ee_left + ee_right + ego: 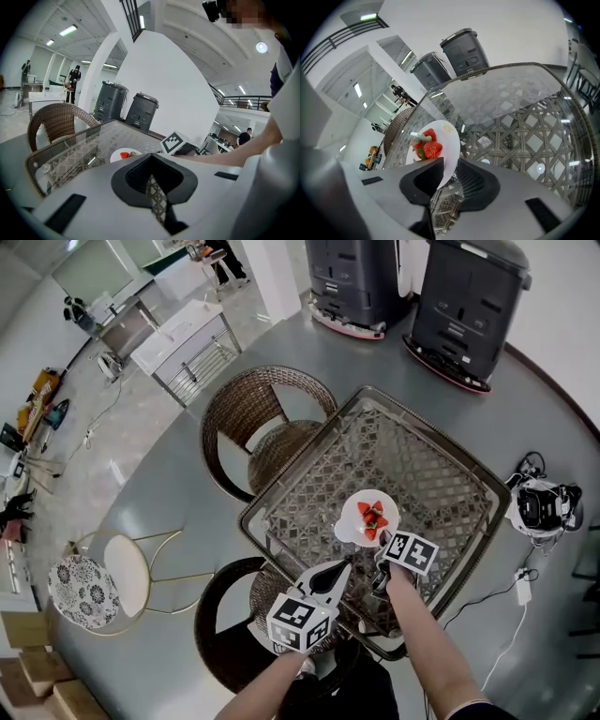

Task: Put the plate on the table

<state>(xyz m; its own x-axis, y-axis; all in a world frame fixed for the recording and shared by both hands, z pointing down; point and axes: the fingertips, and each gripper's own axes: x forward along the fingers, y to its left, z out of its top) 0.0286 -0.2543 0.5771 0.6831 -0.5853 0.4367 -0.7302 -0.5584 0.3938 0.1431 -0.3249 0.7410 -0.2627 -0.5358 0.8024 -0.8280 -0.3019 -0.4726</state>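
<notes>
Plate (443, 133) with strawberries (431, 149): resting on the table (520, 117), near rim between the fingers of my right gripper (447, 171), released. Left gripper (152, 183): clenched, empty, alongside. Step: letting go. Next, I judge: back straight off, rim undisturbed.
</notes>
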